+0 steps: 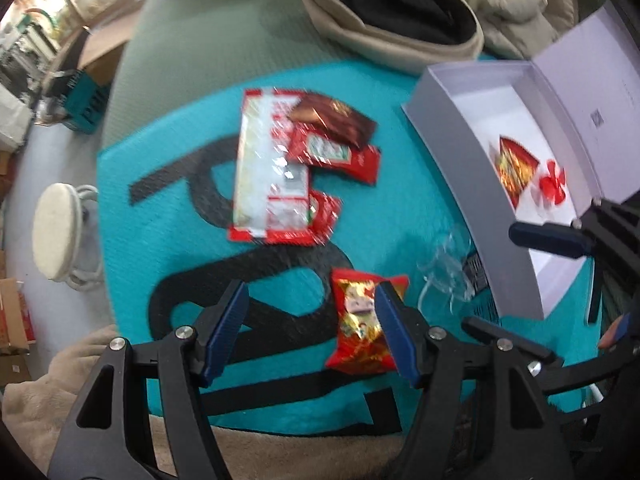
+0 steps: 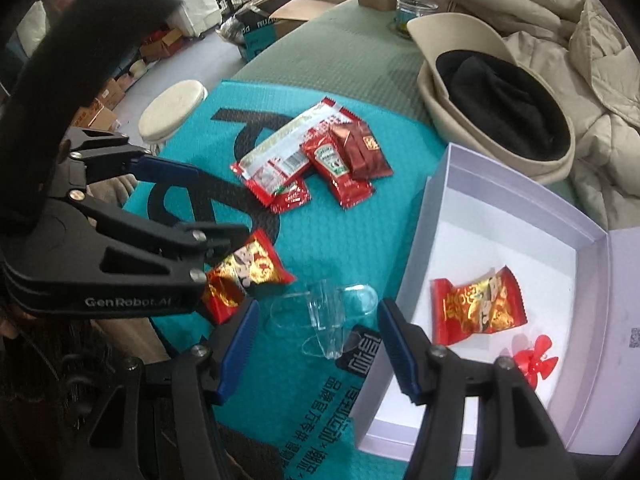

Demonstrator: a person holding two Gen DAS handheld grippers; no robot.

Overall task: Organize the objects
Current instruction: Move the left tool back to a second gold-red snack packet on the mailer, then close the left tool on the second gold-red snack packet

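I am holding my left gripper half-open, empty, over a red snack packet; my right gripper, likewise half-open and empty, is hovering above a clear plastic piece beside the white box.

- Daylight is entering from the upper left, overexposing that corner.
- Motion blur is smearing the left wrist view; the right is looking sharper.
- Fisheye distortion is bending and darkening the edges.

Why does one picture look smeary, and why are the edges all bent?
Left wrist view: motion blur smears the pile of red sachets, and glare whitens the long packet's film. Right wrist view: sharper, the ketchup sachet label readable; the clear plastic piece shows mostly by reflections. Both: fisheye lenses curve the white box and darken corners.
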